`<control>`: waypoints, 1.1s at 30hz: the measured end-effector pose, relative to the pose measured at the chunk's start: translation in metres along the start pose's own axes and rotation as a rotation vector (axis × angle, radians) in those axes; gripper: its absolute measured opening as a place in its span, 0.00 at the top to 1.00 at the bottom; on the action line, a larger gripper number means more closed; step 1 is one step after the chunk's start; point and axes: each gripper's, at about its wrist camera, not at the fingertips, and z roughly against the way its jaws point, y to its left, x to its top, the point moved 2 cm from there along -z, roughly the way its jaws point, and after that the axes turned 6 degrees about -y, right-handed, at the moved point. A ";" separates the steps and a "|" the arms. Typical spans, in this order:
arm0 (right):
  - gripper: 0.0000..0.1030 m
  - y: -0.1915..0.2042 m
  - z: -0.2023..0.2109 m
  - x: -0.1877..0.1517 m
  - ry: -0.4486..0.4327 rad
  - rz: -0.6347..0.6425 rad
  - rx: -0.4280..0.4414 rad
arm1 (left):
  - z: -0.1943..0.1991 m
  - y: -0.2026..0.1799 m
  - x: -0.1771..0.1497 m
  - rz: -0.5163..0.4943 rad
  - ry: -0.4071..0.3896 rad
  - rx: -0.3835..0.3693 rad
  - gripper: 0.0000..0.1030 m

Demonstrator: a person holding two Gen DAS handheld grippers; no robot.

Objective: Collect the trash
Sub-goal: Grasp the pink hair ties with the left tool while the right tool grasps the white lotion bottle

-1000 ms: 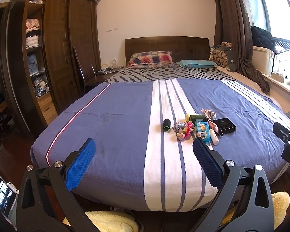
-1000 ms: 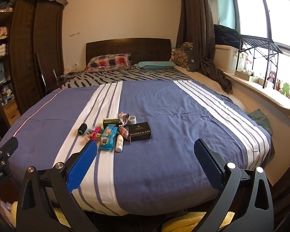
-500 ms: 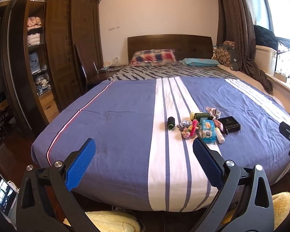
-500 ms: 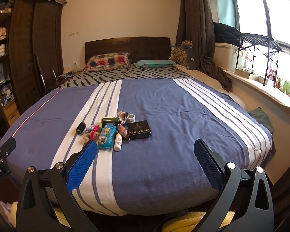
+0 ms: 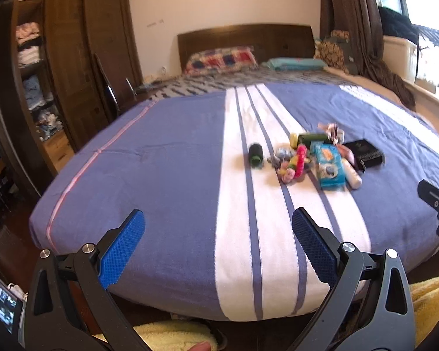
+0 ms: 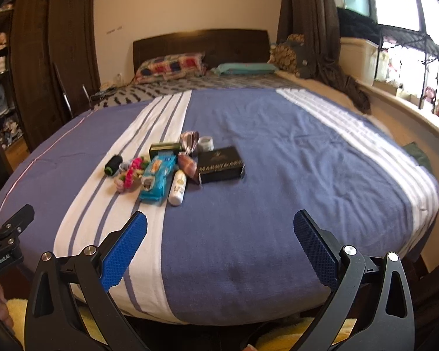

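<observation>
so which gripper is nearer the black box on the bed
Right, by a little. The black box lies ahead and slightly left of the right gripper; from the left gripper it sits farther off to the right, beyond the clutter. Both jaws open.

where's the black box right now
In the right wrist view the black box lies on the blue bedspread, at the right end of the clutter, beside the white tube.

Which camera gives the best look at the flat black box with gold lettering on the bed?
The right wrist view: the flat black box with gold lettering sits near centre, its printed side facing the camera. In the left wrist view it lies farther right, blurred, lettering unreadable.
</observation>
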 end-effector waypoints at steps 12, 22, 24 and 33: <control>0.42 0.030 -0.092 -0.013 0.125 0.040 0.152 | -0.075 -0.001 -0.010 0.016 0.119 -0.106 0.19; 0.64 0.038 -0.121 -0.006 0.133 0.066 0.144 | -0.113 -0.028 -0.015 -0.041 0.177 -0.229 0.30; 0.64 0.041 -0.128 -0.003 0.142 0.076 0.145 | -0.123 -0.034 -0.012 -0.044 0.180 -0.250 0.33; 0.80 0.037 -0.151 0.006 0.141 0.075 0.155 | -0.156 -0.058 0.008 -0.036 0.187 -0.341 0.40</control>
